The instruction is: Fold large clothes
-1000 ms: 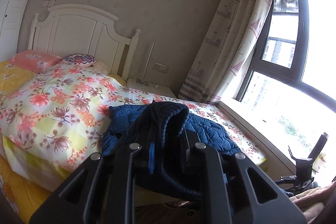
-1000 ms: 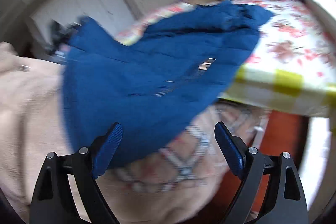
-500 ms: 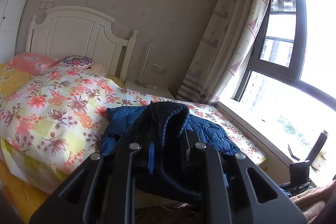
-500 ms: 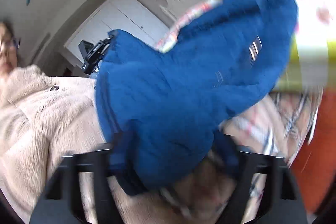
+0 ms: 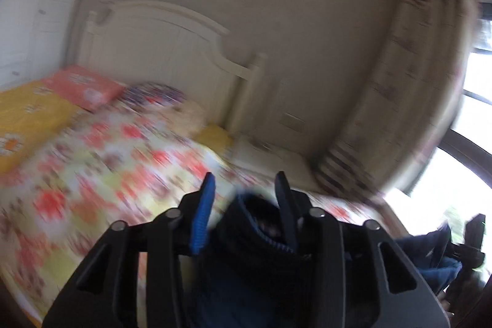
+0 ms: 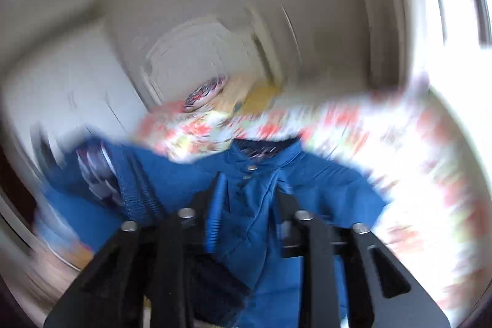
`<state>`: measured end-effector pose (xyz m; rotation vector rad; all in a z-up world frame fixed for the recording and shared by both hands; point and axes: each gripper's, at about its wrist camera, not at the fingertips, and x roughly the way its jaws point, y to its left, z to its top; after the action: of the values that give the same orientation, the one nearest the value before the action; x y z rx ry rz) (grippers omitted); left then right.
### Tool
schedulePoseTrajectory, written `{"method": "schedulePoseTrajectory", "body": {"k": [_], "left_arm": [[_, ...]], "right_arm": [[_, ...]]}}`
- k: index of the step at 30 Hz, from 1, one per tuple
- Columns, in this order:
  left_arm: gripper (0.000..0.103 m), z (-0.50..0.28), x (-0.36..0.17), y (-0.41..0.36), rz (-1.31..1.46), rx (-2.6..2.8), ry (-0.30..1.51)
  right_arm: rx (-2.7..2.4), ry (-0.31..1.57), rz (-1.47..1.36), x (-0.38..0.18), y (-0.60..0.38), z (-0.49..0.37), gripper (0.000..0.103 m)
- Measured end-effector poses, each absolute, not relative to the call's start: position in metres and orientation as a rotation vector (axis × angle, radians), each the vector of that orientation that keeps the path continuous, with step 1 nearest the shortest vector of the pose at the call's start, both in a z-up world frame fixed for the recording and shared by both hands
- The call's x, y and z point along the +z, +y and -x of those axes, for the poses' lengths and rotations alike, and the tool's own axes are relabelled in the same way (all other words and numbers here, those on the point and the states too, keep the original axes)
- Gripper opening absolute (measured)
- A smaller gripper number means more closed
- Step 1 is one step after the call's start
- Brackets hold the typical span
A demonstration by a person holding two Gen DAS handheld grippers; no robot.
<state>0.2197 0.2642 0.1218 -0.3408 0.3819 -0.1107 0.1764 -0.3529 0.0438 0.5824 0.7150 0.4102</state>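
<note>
A bedroom, blurred in both views: one bed (image 5: 101, 162) with a flowered cover, a white headboard (image 5: 160, 45), a striped curtain (image 5: 409, 76). One blue quilted jacket (image 6: 255, 199) hangs in front of me over the bed's edge, collar with two snaps uppermost, dark knit cuff (image 5: 255, 223) bunched up. My left tongs (image 5: 246, 205) stand partly apart with the cuff between the fingers. My right tongs (image 6: 249, 205) have jacket cloth between them; whether either pair pinches, I cannot tell. Two pillows (image 5: 86, 85) lie by the headboard.
</note>
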Motion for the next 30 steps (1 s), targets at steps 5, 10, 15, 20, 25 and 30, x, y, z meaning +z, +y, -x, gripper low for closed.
{"method": "schedulePoseTrajectory", "body": {"k": [5, 10, 15, 20, 25, 30], "left_arm": [[0.061, -0.270, 0.117, 0.280, 0.306, -0.030, 0.425], [0.089, -0.287, 0.062, 0.250, 0.167, -0.147, 0.562], [0.089, -0.327, -0.003, 0.227, 0.130, -0.229, 0.816], [0.089, -0.354, -0.049, 0.223, 0.098, -0.196, 0.935], [0.022, -0.357, -0.067, 0.229, 0.140, -0.199, 0.933], [0.016, -0.308, -0.006, 0.224, 0.116, -0.235, 0.697]], "right_arm": [[0.083, 0.501, -0.462, 0.067, -0.387, -0.213, 0.089], [0.112, 0.648, -0.272, 0.027, -0.354, -0.224, 0.090], [0.152, 0.842, -0.166, -0.040, -0.326, -0.249, 0.090], [0.181, 0.975, -0.093, -0.087, -0.304, -0.278, 0.090], [0.158, 0.849, -0.014, -0.090, -0.295, -0.264, 0.022], [0.137, 0.624, -0.025, -0.045, -0.296, -0.201, 0.012]]}}
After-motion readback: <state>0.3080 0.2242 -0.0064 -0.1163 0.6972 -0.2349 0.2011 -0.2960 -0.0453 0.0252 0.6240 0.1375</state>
